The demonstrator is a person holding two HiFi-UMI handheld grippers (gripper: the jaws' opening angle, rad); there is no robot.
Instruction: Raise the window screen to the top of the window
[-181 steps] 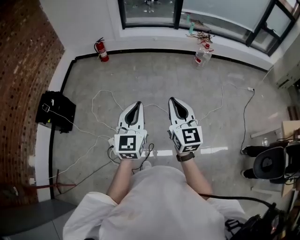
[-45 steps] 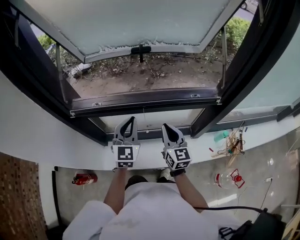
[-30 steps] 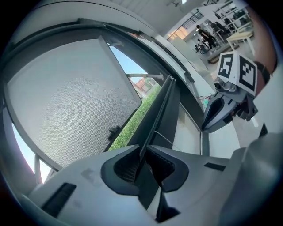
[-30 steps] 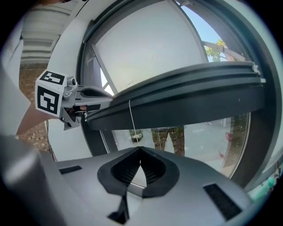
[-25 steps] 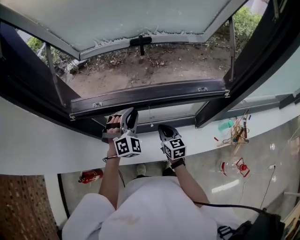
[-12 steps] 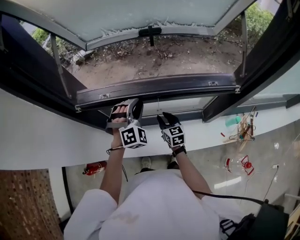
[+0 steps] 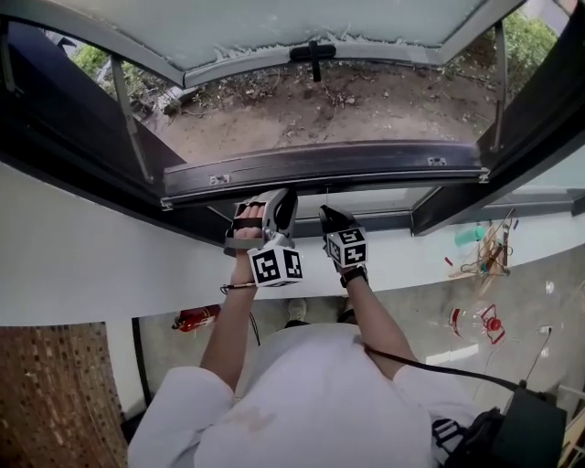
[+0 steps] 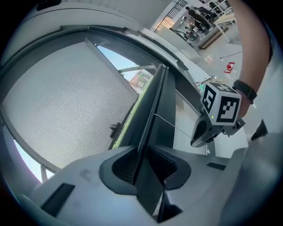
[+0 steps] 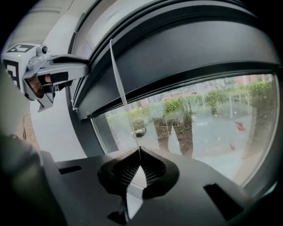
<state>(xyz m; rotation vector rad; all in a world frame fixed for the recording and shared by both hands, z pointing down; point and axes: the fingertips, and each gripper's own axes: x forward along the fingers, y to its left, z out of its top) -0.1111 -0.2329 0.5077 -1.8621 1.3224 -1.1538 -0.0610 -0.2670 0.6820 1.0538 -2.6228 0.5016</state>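
Left gripper (image 8: pixel 142 152) is clamped on the edge of the screen bar (image 7: pixel 320 169), its ribbed dark pads pinching the bar's thin flat lip. Right gripper (image 9: pixel 139 149) has just been closing, and its tips meet on the thin white cord (image 9: pixel 127 102) that runs up to the bar near its middle. The bar is a straight, smooth, glossy black strip, its long axis level, reaching from the left side of the window frame (image 7: pixel 64 137) to the right. It sits low in the opening, near the frame's bottom edge, above the white sill (image 7: pixel 91 265). Beyond it the pale sash (image 7: pixel 274 23) tilts outward.
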